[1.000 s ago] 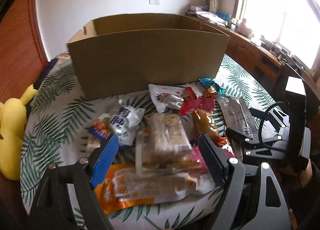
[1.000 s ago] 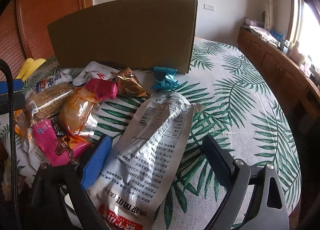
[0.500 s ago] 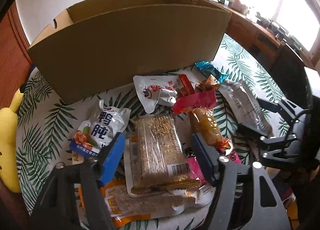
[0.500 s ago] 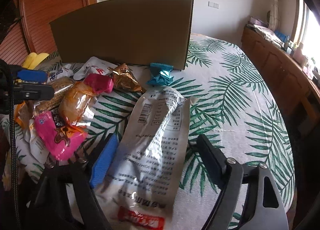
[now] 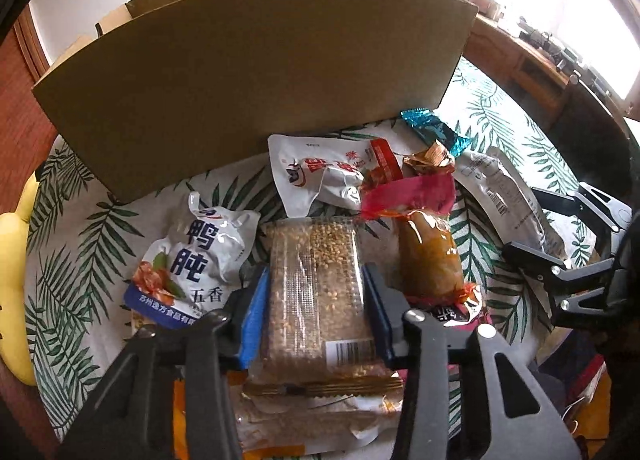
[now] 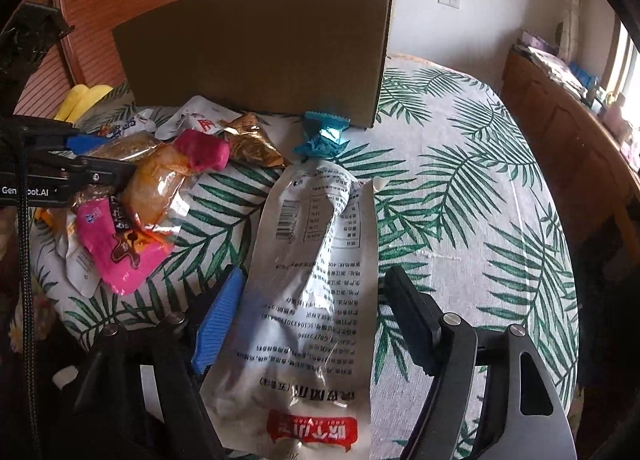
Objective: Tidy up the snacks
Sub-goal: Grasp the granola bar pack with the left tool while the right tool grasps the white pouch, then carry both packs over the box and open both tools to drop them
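Grain bar pack (image 5: 316,292) pressed between closing left gripper (image 5: 314,314) jaws; right gripper (image 6: 316,316) jaws, narrowing, straddle silver pouch (image 6: 308,300) untouched.

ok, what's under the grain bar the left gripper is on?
Under the grain bar lies a clear packet with an orange edge; how many more packets lie beneath is covered.

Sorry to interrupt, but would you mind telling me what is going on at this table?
A person is sorting snacks with two handheld grippers. The left gripper has just been closing its jaws around a grain bar. The right gripper straddles a white pouch, jaws not yet pressing it. The cardboard box stands behind the pile.
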`<control>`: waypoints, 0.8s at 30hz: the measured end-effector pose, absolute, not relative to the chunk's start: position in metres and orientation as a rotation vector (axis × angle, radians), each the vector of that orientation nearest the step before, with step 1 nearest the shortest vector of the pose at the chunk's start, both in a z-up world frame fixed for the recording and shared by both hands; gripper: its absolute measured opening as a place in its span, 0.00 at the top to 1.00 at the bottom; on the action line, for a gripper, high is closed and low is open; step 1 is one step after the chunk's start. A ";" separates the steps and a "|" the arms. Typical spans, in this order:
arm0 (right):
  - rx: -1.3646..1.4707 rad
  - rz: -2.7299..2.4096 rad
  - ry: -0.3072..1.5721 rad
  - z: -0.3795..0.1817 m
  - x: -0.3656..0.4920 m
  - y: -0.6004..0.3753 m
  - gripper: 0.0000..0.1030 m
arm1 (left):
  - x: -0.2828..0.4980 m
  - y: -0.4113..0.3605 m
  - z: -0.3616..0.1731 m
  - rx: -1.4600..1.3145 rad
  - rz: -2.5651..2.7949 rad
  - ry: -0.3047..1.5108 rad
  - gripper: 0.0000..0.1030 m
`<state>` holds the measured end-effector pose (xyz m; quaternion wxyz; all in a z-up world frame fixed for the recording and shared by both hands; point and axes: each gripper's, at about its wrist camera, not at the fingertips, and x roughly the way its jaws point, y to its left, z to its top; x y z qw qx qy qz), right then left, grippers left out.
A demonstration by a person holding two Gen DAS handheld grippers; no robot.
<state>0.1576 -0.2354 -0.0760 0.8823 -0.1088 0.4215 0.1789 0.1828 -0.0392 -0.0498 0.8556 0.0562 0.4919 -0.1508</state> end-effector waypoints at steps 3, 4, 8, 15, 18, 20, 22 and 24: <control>-0.226 0.373 0.881 -0.076 0.163 -0.234 0.25 | 0.179 -0.034 -0.047 0.116 -0.312 1.014 0.60; -0.229 0.373 0.883 -0.076 0.164 -0.233 0.25 | 0.178 -0.033 -0.046 0.116 -0.311 1.008 0.60; -0.234 0.384 0.886 -0.075 0.168 -0.232 0.25 | 0.168 -0.024 -0.039 0.086 -0.310 0.978 0.60; -0.229 0.391 0.887 -0.074 0.169 -0.233 0.31 | 0.152 -0.017 -0.021 0.041 -0.324 0.913 0.60; -0.228 0.401 0.889 -0.074 0.169 -0.236 0.34 | 0.150 -0.022 -0.017 0.038 -0.333 0.894 0.60; -0.229 0.406 0.889 -0.073 0.169 -0.237 0.36 | 0.146 -0.023 -0.014 0.039 -0.340 0.883 0.60; -0.221 0.403 0.890 -0.072 0.168 -0.239 0.37 | 0.145 -0.025 -0.012 0.039 -0.345 0.877 0.60; -0.222 0.407 0.885 -0.072 0.168 -0.239 0.39 | 0.144 -0.026 -0.010 0.036 -0.351 0.871 0.60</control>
